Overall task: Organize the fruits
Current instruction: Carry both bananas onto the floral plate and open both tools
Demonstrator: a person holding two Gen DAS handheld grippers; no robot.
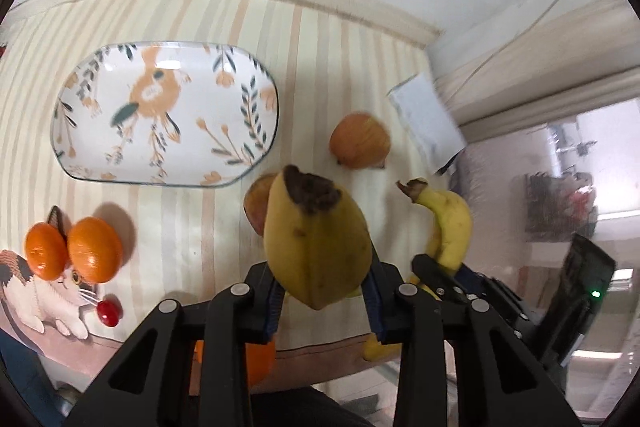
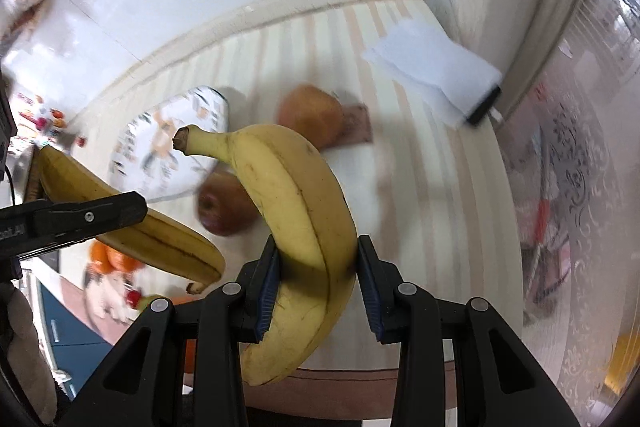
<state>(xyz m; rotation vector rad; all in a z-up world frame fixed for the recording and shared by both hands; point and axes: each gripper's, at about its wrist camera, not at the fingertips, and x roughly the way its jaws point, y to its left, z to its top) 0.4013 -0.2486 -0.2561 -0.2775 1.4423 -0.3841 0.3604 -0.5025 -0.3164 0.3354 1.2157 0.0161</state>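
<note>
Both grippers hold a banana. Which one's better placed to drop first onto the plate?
Left, probably. The left gripper, shut on its banana, has the plate just ahead-left. The right gripper with its banana sits farther out, beyond the left one.

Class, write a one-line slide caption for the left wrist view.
Left hand-held gripper clamps a banana above the striped tablecloth, empty floral plate beyond.

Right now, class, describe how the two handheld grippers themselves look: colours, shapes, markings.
Both the left gripper and the right gripper are matte black, with angular fingers having triangular cut-outs, round silver pivot pins and ribbed blue pads. The left carries partly visible white lettering on its side.
</note>
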